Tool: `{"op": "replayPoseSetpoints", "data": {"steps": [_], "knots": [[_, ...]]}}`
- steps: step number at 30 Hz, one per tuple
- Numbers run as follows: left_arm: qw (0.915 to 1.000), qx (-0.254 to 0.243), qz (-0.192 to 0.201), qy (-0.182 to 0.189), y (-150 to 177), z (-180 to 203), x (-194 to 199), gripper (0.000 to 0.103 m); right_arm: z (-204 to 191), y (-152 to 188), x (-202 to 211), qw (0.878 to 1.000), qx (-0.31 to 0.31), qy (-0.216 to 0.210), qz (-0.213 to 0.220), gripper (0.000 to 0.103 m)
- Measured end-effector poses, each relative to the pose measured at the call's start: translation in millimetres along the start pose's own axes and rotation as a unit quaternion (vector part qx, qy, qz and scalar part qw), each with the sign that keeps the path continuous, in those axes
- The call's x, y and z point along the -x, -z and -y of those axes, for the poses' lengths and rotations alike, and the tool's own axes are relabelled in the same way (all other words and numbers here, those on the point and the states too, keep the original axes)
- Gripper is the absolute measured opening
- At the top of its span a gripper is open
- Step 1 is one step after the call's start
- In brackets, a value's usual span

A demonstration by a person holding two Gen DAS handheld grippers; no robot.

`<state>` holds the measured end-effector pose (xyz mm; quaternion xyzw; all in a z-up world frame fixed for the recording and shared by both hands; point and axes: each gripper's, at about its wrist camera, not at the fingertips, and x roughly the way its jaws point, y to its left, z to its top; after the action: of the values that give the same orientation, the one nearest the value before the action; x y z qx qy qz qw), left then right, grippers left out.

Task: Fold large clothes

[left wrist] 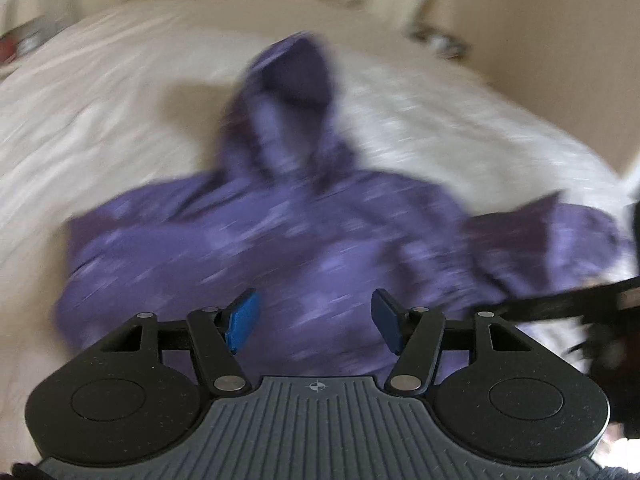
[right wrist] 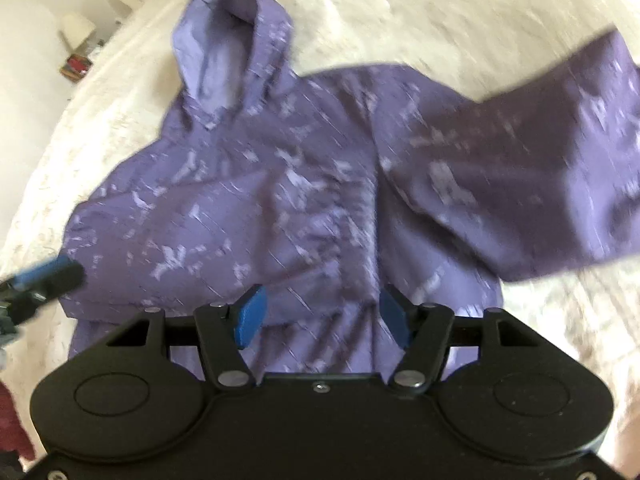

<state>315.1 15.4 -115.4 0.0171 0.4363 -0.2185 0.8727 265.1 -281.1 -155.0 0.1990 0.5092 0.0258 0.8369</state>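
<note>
Left wrist view is heavily motion-blurred. I'm seeing my left gripper (left wrist: pixel 315 322) with its blue pads (left wrist: pixel 243 318) spread wide apart, nothing between them, hovering over the lower body of a purple hoodie (left wrist: pixel 256 248). The hoodie is lying on a cream bedspread (left wrist: pixel 100 120), hood (left wrist: pixel 288 80) pointing toward the bed's far edge. One sleeve (left wrist: pixel 560 236) is showing at the right of that view, near the bed's right edge, and the dark shape of my other tool is crossing in there, too blurred to read.

Right wrist view is showing my right gripper (right wrist: pixel 322 316) also gaping, blue pads (right wrist: pixel 251 316) well apart and holding nothing, above the hoodie's (right wrist: pixel 260 200) hem area. The light splatter print is showing clearly here. The hood (right wrist: pixel 224 48) is lying flat toward the far edge of the bedspread (right wrist: pixel 440 12). The sleeve (right wrist: pixel 540 168) is stretching out toward the bed's right side; whether it is lifted or resting I cannot tell. The left gripper's blue tip (right wrist: pixel 44 274) is showing at the hoodie's left side, blurred. A lamp (right wrist: pixel 76 30) is standing beyond the bed's far left corner.
</note>
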Motion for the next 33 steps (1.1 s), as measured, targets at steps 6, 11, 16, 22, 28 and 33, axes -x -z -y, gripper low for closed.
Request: {"op": "replayPoseSetpoints", "data": {"steps": [6, 11, 16, 22, 28, 33], "knots": [[0.9897, 0.074, -0.095, -0.078, 27.2, -67.0, -41.5, 0.059, -5.4, -23.1, -37.0, 0.999, 0.014, 0.037, -0.001, 0.067], [0.9884, 0.087, -0.113, -0.053, 41.5, -84.7, -48.9, 0.060, -7.0, -27.3, -60.5, 0.998, 0.002, 0.052, -0.020, 0.065], [0.9896, 0.089, -0.104, -0.045, 47.6, -76.9, -39.7, 0.064, -27.9, -31.8, -42.4, 0.998, 0.049, 0.046, 0.006, 0.026], [0.9929, 0.098, -0.059, -0.034, 48.4, -75.5, -6.9, 0.064, -28.8, -47.3, -5.5, 0.991, 0.086, 0.084, 0.060, 0.025], [0.9912, 0.113, -0.022, -0.066, 40.8, -95.8, 8.9, 0.064, -14.2, -48.4, -36.5, 0.991, 0.074, 0.111, -0.015, 0.041], [0.9886, 0.131, -0.003, -0.075, 25.3, -120.4, 3.9, 0.064, -42.6, -42.9, -12.0, 0.990, 0.086, 0.102, 0.048, 0.055]]}}
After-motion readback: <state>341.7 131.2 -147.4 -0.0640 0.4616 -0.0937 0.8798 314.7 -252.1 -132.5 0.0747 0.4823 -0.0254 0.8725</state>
